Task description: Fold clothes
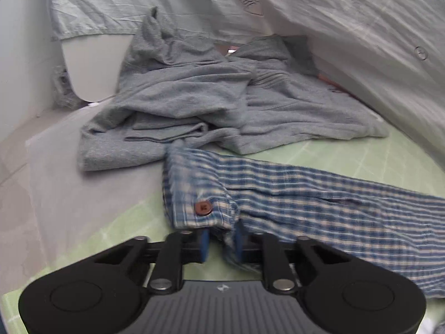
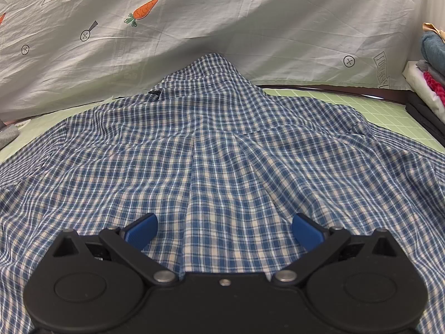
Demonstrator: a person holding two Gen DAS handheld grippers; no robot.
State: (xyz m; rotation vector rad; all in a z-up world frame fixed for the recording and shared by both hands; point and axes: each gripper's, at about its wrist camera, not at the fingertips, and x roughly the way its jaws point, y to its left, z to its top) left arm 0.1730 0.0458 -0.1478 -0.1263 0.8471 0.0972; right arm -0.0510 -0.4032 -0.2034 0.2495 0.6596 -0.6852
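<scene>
Blue-and-white checked cotton shirt (image 2: pixel 222 144) is lying spread across the green gridded mat (image 2: pixel 389 105). Crumpled grey knit garment (image 1: pixel 178 103) is sitting just beyond its cuff. Left gripper (image 1: pixel 221 243) is pinching the cuff edge; right gripper (image 2: pixel 224 229) is hovering, jaws spread wide.

Two grippers are seen, the left gripper (image 1: pixel 221 243) and the right gripper (image 2: pixel 224 229). One checked shirt (image 2: pixel 217 150) and one grey garment (image 1: pixel 178 94) are counted on one green mat (image 2: pixel 389 105). One brown button (image 1: pixel 202 207) is shown at 6 o'clock, one printed sheet (image 2: pixel 222 16) at 12, where two carrots (image 2: pixel 144 9) are printed, one cut off.
</scene>
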